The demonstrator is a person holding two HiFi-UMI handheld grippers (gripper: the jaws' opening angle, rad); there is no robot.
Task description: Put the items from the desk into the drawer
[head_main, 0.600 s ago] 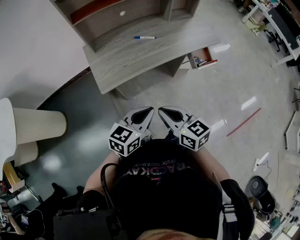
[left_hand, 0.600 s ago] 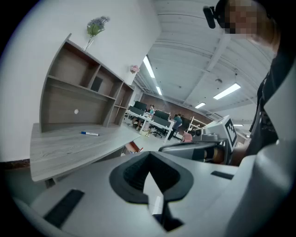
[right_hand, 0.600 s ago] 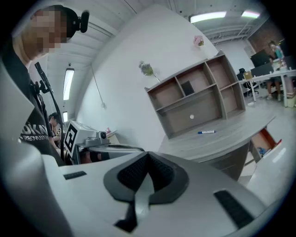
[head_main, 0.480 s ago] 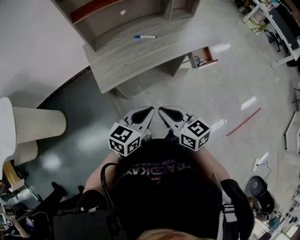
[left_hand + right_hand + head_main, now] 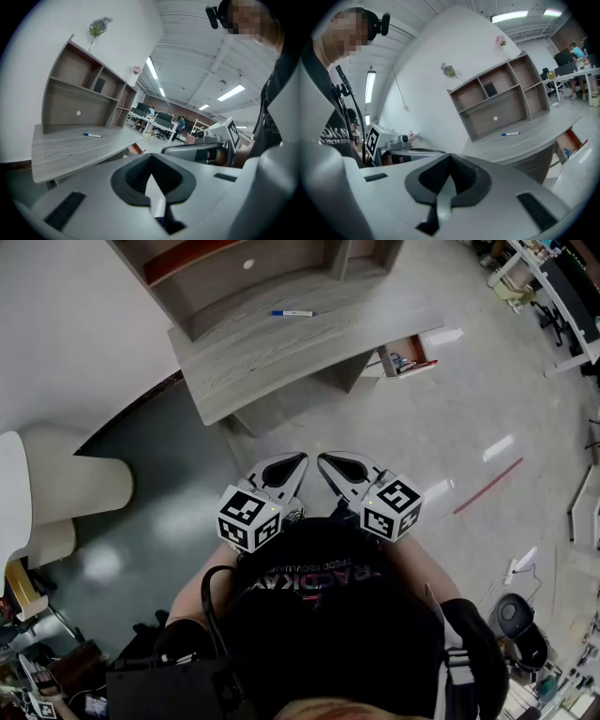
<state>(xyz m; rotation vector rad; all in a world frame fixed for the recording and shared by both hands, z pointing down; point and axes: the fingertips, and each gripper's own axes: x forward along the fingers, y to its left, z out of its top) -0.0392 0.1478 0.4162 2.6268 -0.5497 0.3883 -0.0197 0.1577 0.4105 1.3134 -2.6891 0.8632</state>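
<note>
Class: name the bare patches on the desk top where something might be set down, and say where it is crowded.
The desk top is bare from the pen forward to its front edge, and at both ends. Only the pen lies there, near the shelf unit. The open drawer already holds things.

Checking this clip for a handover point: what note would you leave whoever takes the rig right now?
Left claw: shut, empty, held close to the person's chest.
Right claw: shut, empty, beside it.
Pen: lying on the desk, far from both claws.
Drawer: open at the desk's right end, with small things inside, too small to tell what.
Done: drawer is open.
Left: pick up the pen and put it in the drawer.
</note>
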